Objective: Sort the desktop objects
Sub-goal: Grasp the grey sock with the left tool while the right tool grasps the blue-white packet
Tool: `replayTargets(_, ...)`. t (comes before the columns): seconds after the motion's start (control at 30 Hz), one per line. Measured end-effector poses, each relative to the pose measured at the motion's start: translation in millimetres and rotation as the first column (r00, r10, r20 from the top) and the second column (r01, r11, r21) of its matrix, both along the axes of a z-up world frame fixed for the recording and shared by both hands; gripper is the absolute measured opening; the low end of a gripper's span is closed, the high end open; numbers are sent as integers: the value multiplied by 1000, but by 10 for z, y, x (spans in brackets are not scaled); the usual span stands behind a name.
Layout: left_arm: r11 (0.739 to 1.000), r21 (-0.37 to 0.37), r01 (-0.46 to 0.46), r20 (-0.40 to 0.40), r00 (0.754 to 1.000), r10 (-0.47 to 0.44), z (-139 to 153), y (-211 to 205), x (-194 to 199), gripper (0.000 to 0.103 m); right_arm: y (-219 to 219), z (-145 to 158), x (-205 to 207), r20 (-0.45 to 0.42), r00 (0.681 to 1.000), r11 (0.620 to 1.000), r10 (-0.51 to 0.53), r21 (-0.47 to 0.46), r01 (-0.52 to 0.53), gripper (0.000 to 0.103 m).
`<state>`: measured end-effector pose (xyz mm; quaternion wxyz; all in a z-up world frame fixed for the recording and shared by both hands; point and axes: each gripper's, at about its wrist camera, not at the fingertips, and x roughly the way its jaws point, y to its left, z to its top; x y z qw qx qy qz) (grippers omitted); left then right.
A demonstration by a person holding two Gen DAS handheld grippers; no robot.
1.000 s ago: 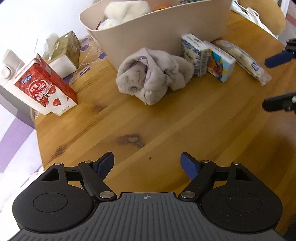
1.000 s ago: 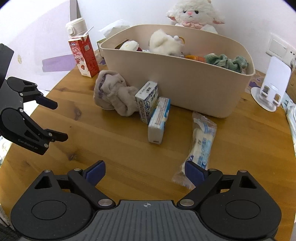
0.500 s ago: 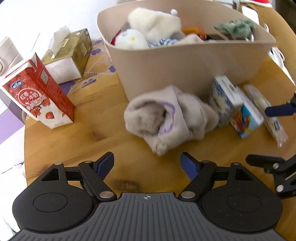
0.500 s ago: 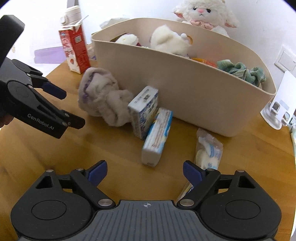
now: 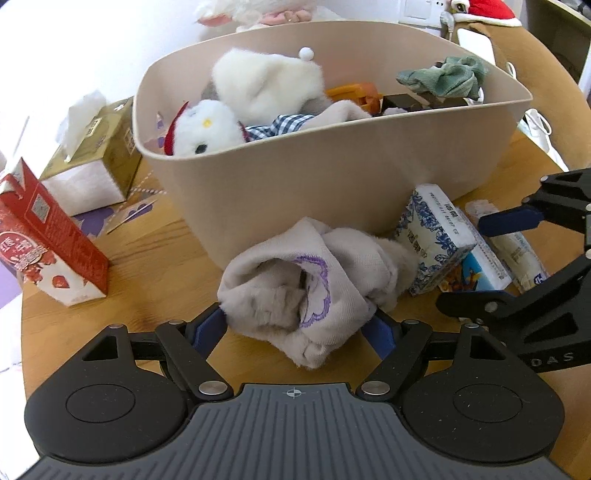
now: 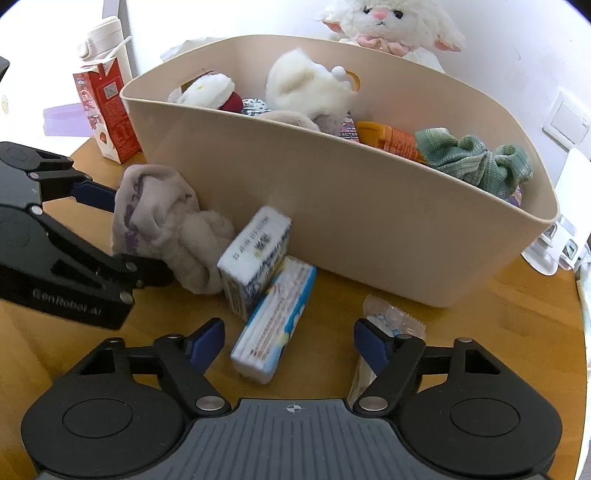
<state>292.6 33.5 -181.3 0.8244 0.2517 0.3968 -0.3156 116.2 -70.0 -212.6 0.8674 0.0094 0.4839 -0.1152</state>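
Hidden: sealed snack packet (image 6: 384, 325) mostly behind right hand-held gripper (image 6: 290, 341) finger, lower right of right view; bin (image 5: 332, 184) contents overlap, only partly readable; white plush (image 6: 391, 18) behind bin cut off by its rim.
Counts: one beige bin; two tissue packs, blue-floral (image 6: 255, 262) leaning on bin wall, blue-yellow (image 6: 275, 325) against it; one crumpled grey cloth (image 5: 306, 288) on table (image 5: 155, 258) in front of bin; one red carton (image 5: 44, 243); one tissue box (image 5: 99, 155).
Left hand-held gripper (image 5: 295, 328): jaws apart, straddling near end of cloth; pad contact unclear.
Right hand-held gripper: jaws apart, closing; blue-yellow pack end between them, not touched.
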Motion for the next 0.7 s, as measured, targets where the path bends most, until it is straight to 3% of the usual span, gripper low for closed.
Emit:
replayTargets(0.07,1000,-5,0,-5,1000,0,-4,-22,4,79,-9,-20,8,-6,1000,1000,-1,7,1,66)
replayTargets(0.13,1000,-19,4,-14,1000,-4,-5,-34,15,69,-11,-43,14,-17,1000,1000,1,17,0,59)
replayTargets(0.2,999,-33,11,-40,999,-12,-7,-39,34,50,-14,-63,12,-27,1000,1000,3,29,-2,50)
replayTargets(0.27,999,-42,9,-62,998,-11,-1,-45,43,40,-22,-64,4,-27,1000,999,2,40,-1,37)
replayTargets(0.3,999,-44,6,-68,998,-9,4,-44,45,35,-27,-59,-2,-28,1000,999,-2,42,3,35)
replayTargets(0.37,999,-44,10,-73,997,-13,16,-42,33,30,-37,-50,-18,-28,1000,999,-8,43,9,19)
replayTargets(0.7,999,-47,26,-85,996,-30,113,80,-44,26,-131,85,-253,-9,999,995,-53,87,53,17)
